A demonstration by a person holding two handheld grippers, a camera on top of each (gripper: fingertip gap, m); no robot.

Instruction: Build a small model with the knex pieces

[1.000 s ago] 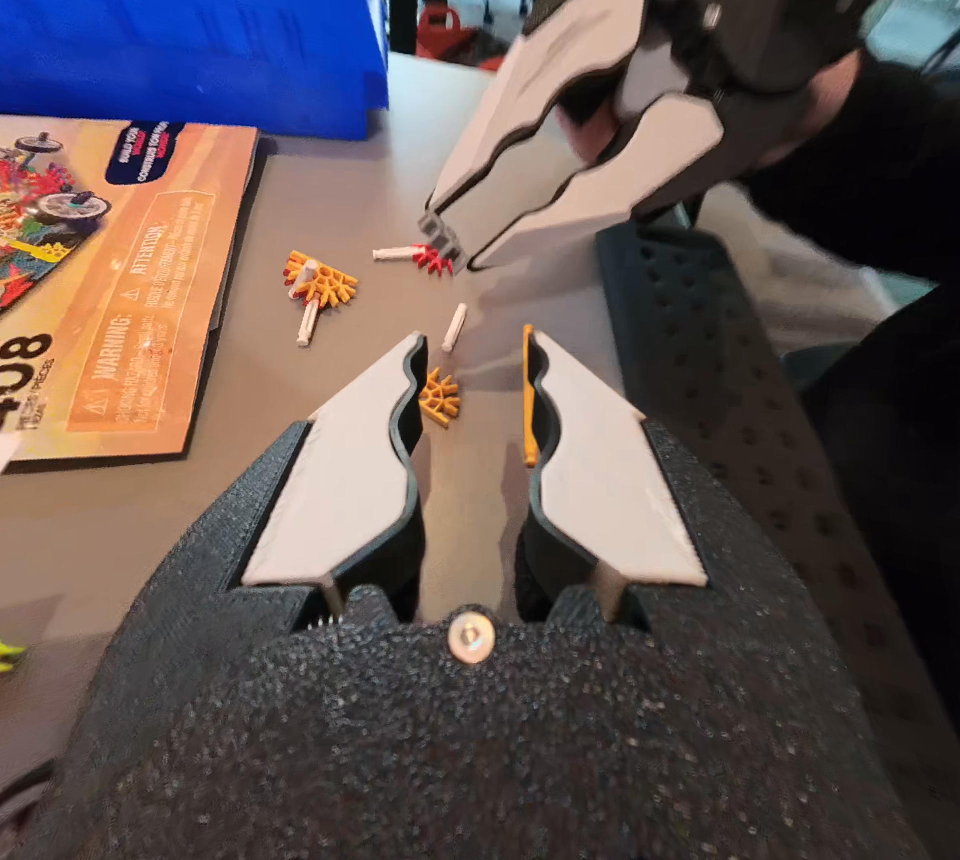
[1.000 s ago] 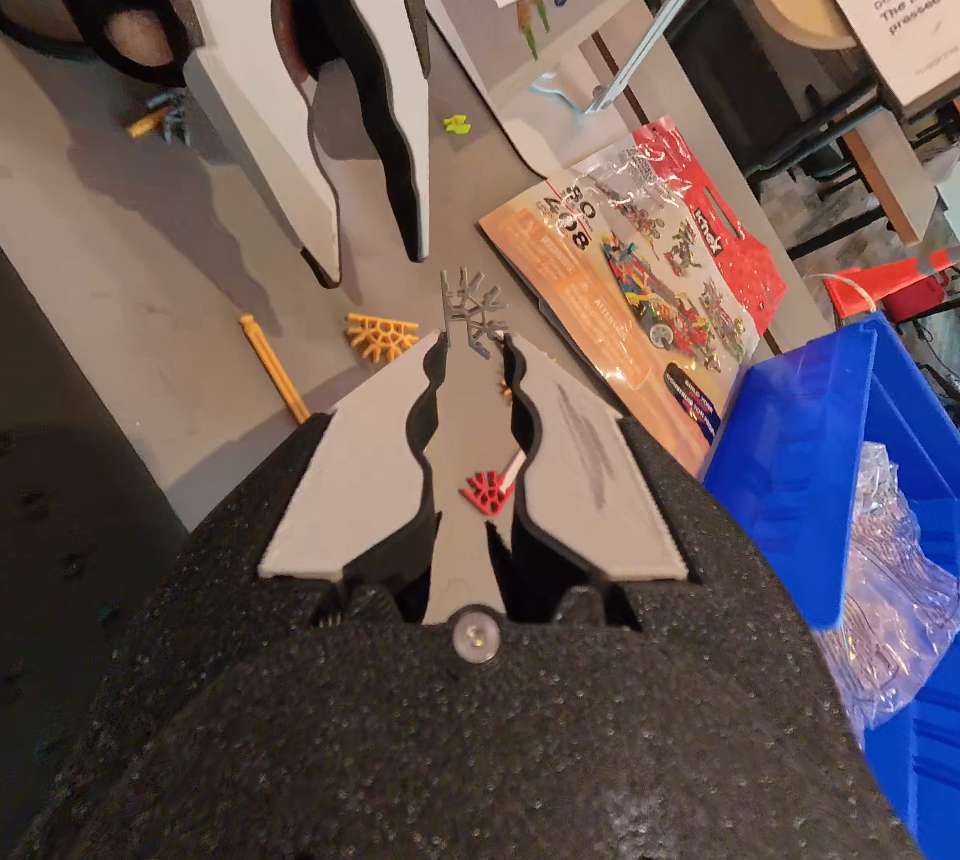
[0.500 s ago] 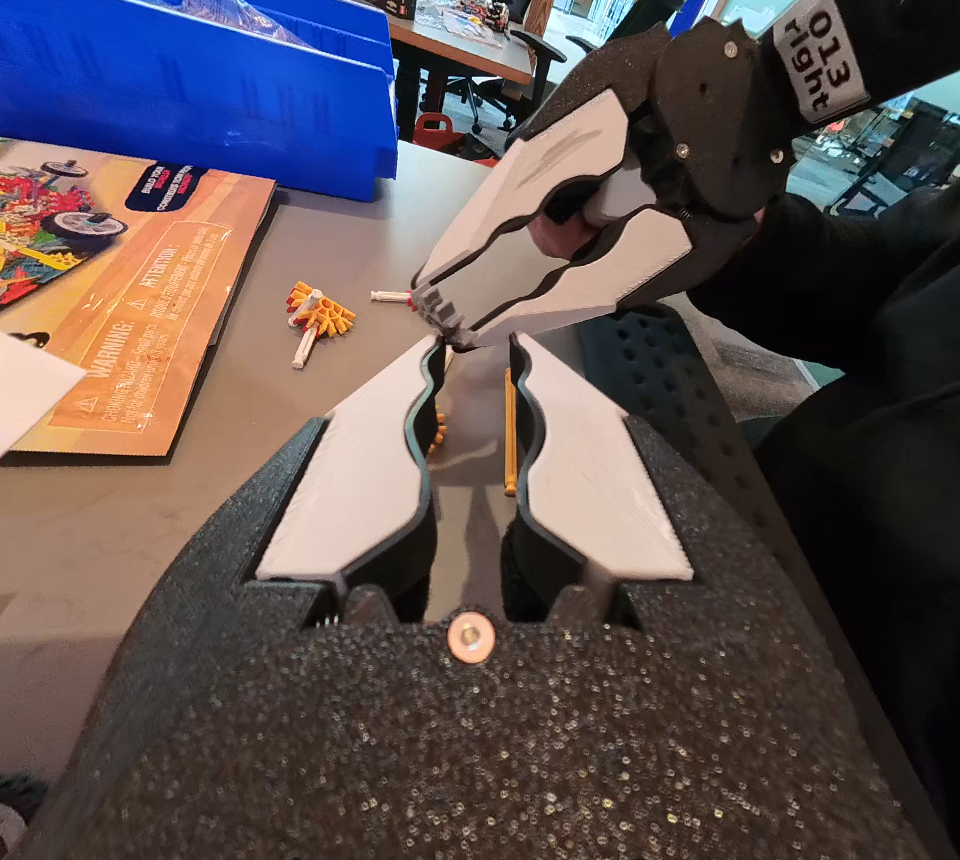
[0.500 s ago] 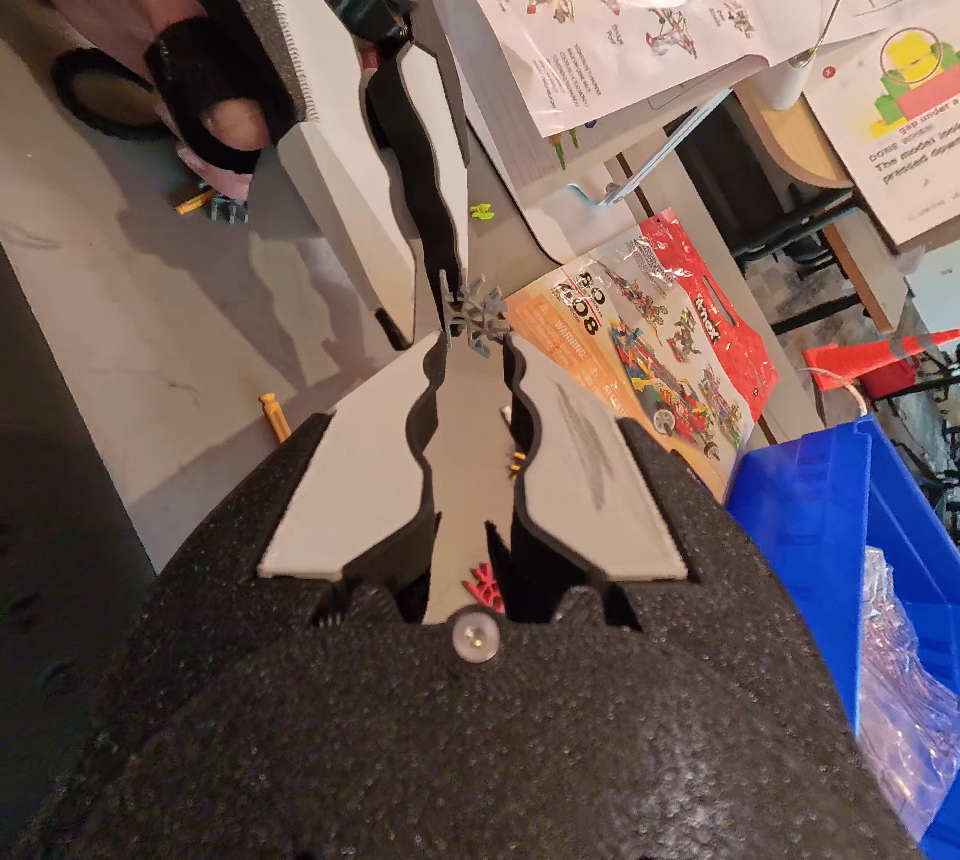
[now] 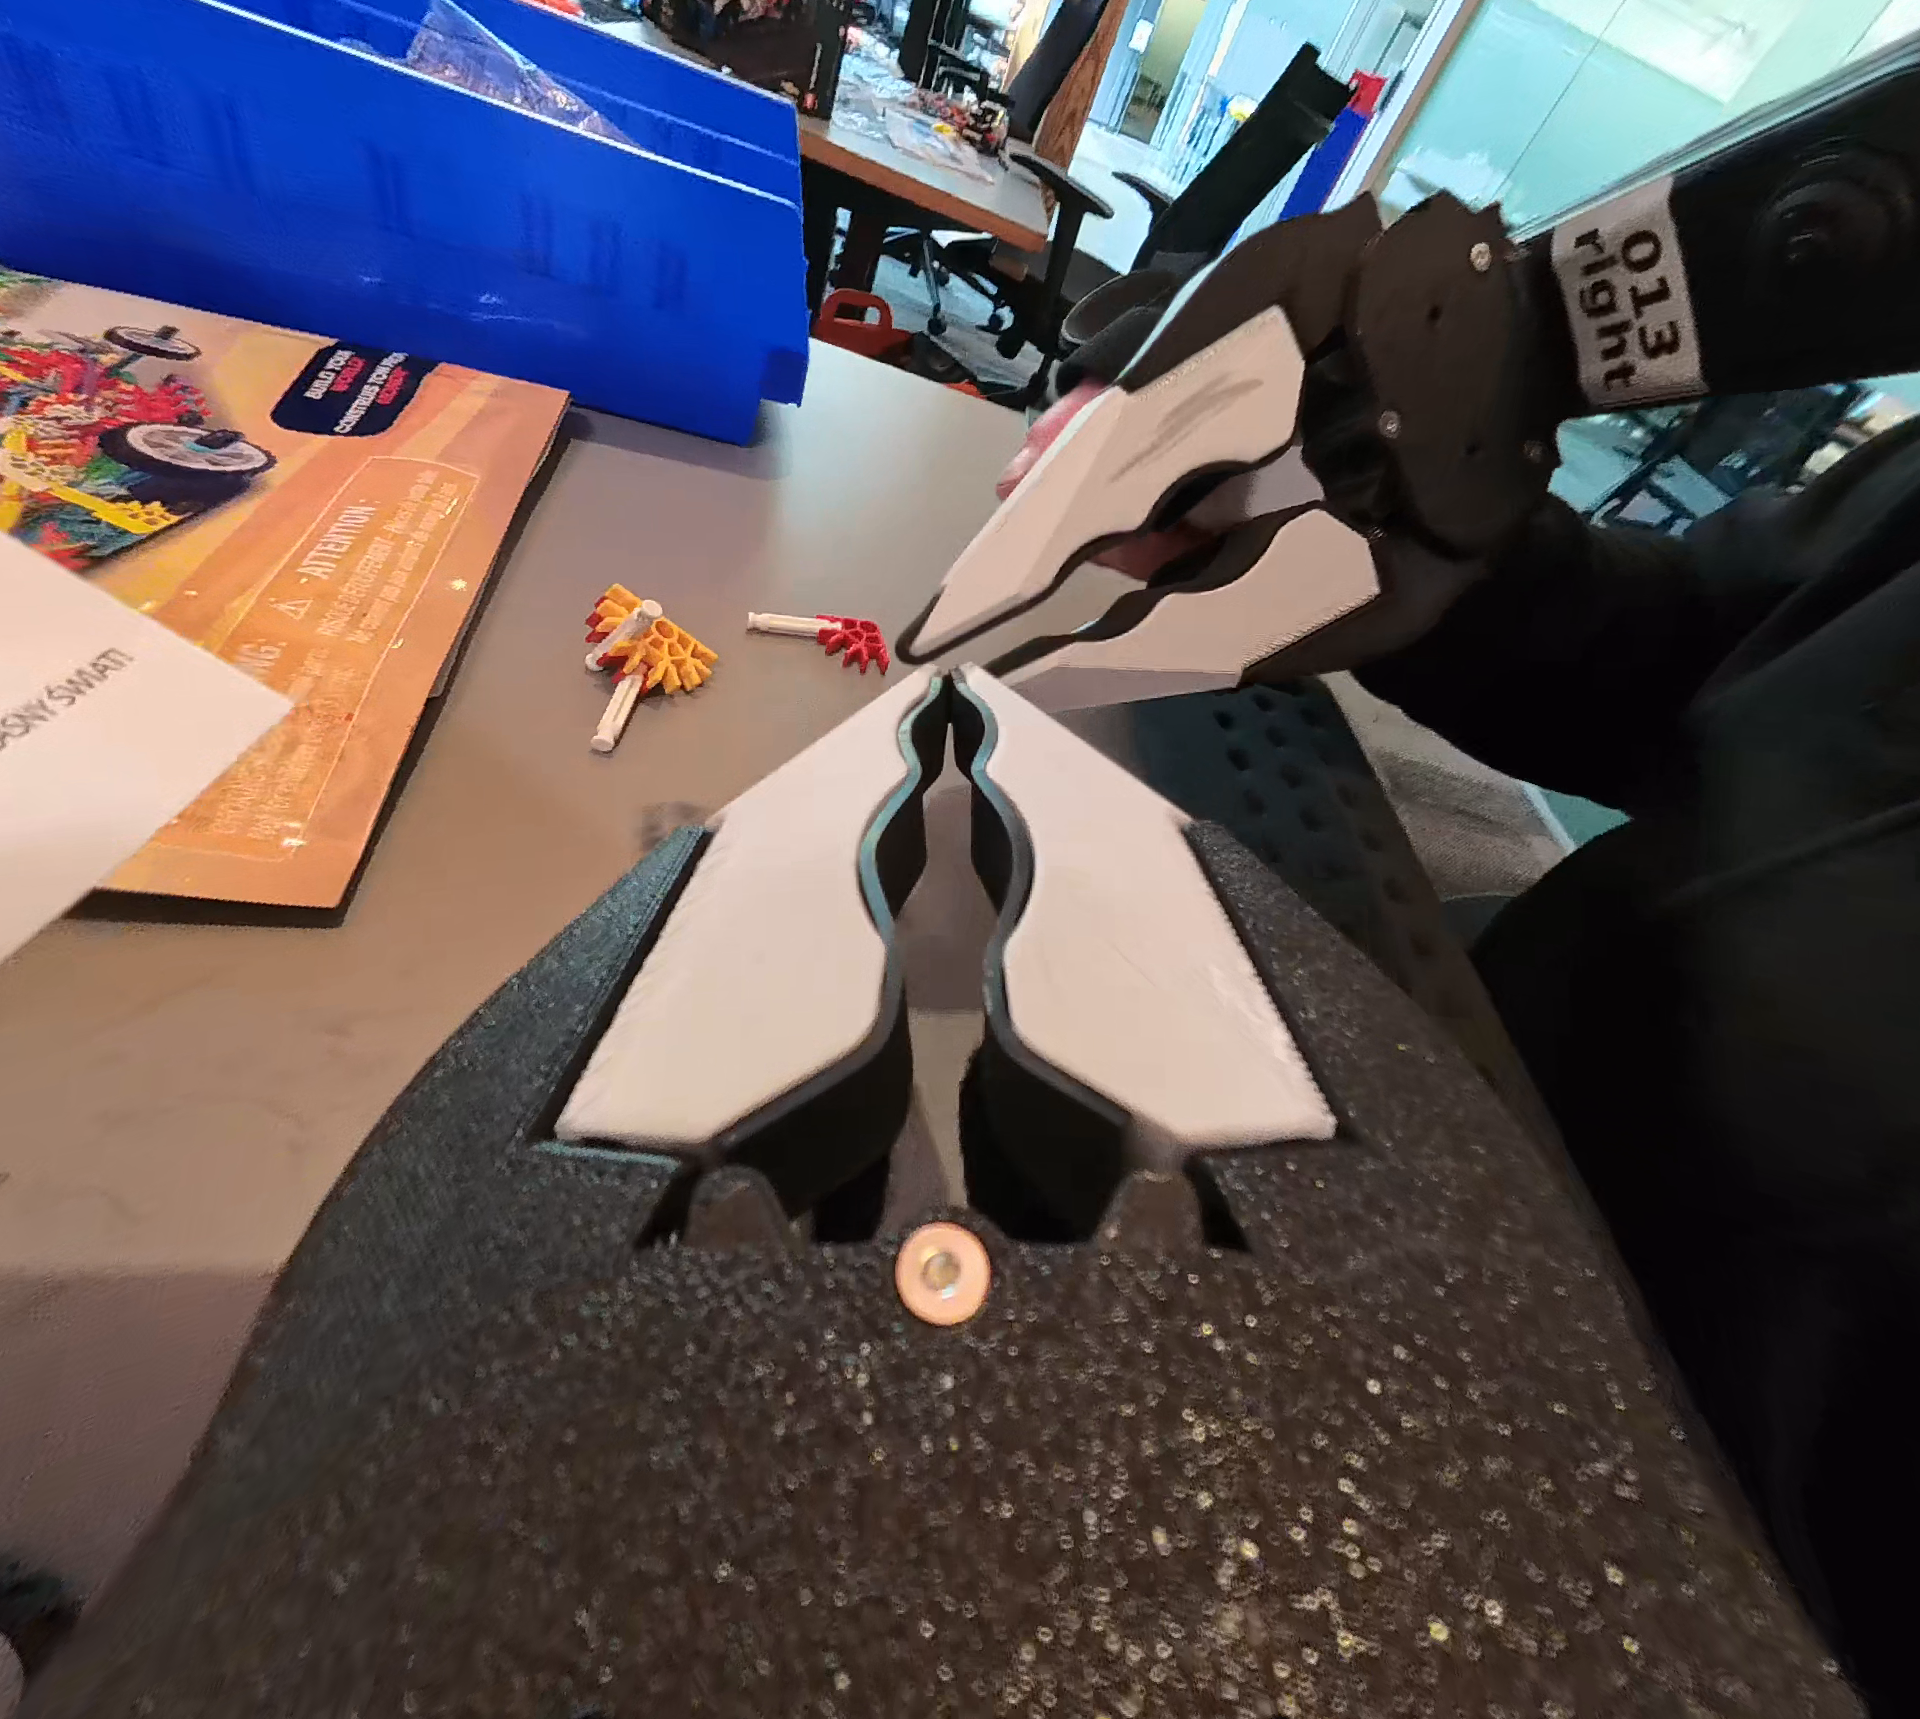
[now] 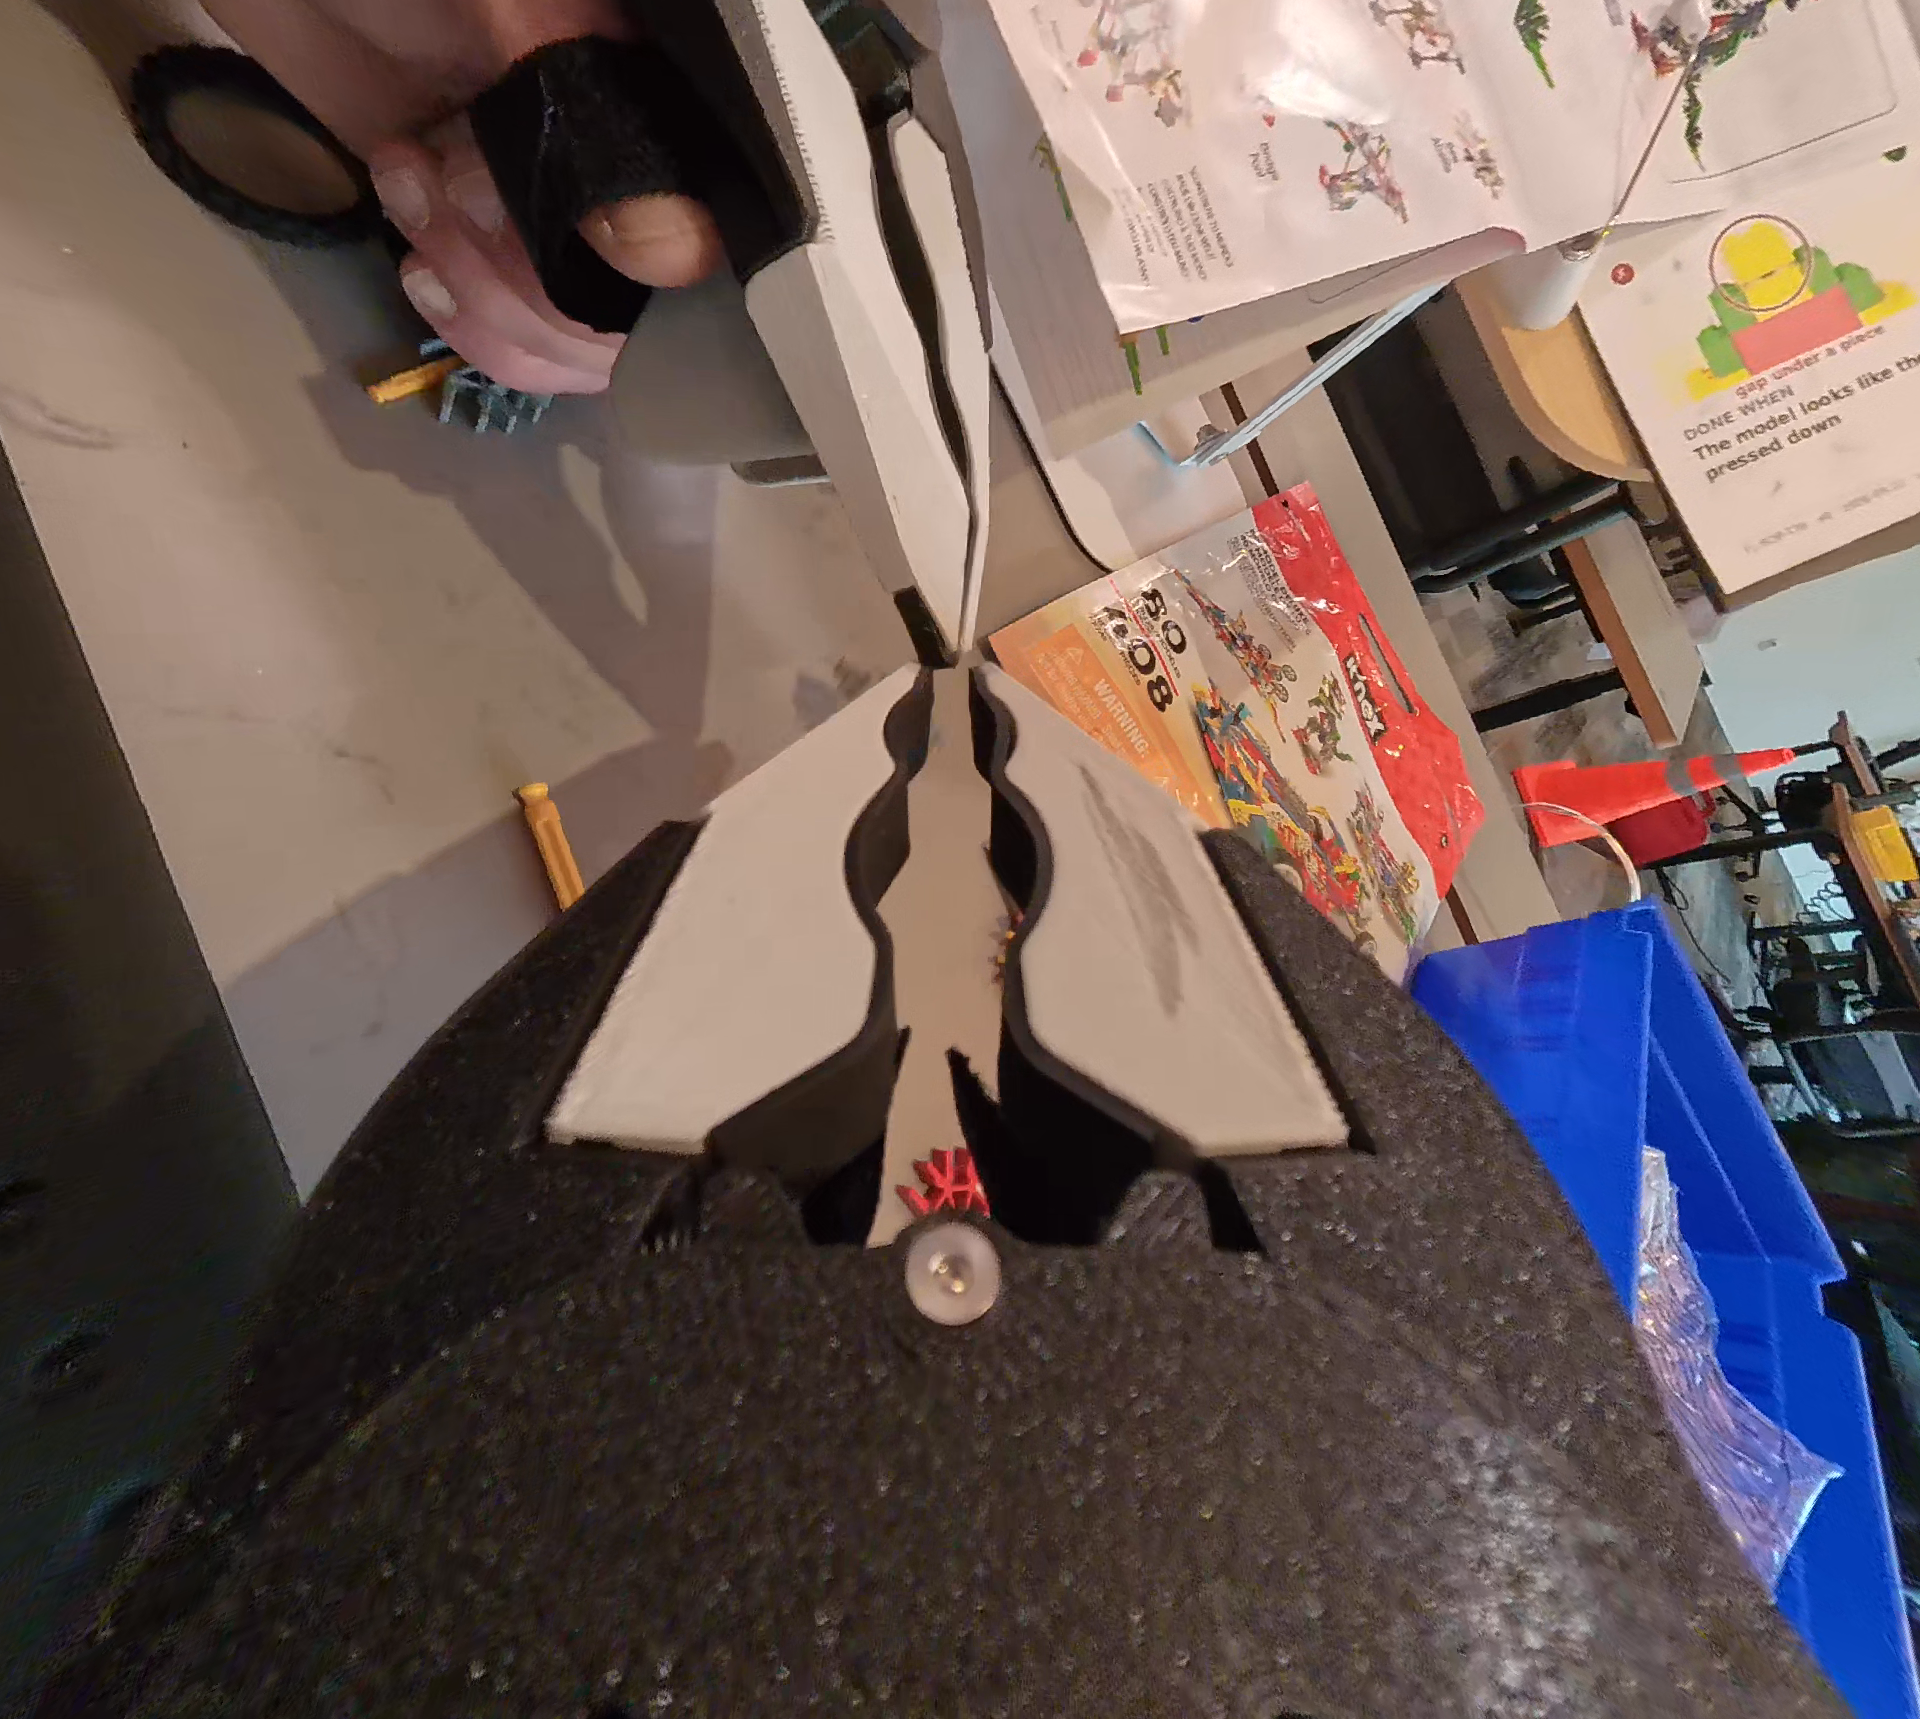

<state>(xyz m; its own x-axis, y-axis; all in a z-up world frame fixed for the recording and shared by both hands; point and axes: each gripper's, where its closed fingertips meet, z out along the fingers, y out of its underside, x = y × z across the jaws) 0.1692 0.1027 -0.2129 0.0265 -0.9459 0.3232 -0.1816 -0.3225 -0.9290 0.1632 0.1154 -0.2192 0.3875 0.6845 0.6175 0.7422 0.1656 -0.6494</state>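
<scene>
My left gripper (image 5: 948, 682) is shut, its tips pressed together above the grey table (image 5: 312, 1046). My right gripper (image 6: 948, 682) is nearly shut, with a thin slit between its tips. The two grippers meet tip to tip; the right one shows in the left wrist view (image 5: 951, 661) and the left one in the right wrist view (image 6: 951, 630). No piece shows between either pair of tips. On the table beyond lie a red connector on a white rod (image 5: 831, 630) and a yellow-and-red connector cluster with a white rod (image 5: 649, 656). The red connector also shows under my right gripper (image 6: 940, 1186).
A blue bin (image 5: 364, 215) stands at the back, and an orange toy bag (image 5: 260, 578) lies in front of it. A yellow rod (image 6: 551, 843) lies near the table edge. Instruction sheets (image 6: 1351, 7) stand behind. A black perforated surface (image 5: 1278, 786) borders the table. A person's hand (image 6: 499, 215) holds the left gripper. Left and right tips are no more than a few centimetres apart. Left tips and right tips are each some 9 cm from the yellow rod (image 6: 551, 843).
My left gripper rose from the table, met the right gripper's tips and shut. The right gripper's gap narrowed. The grey snowflake connector at its tips no longer shows.
</scene>
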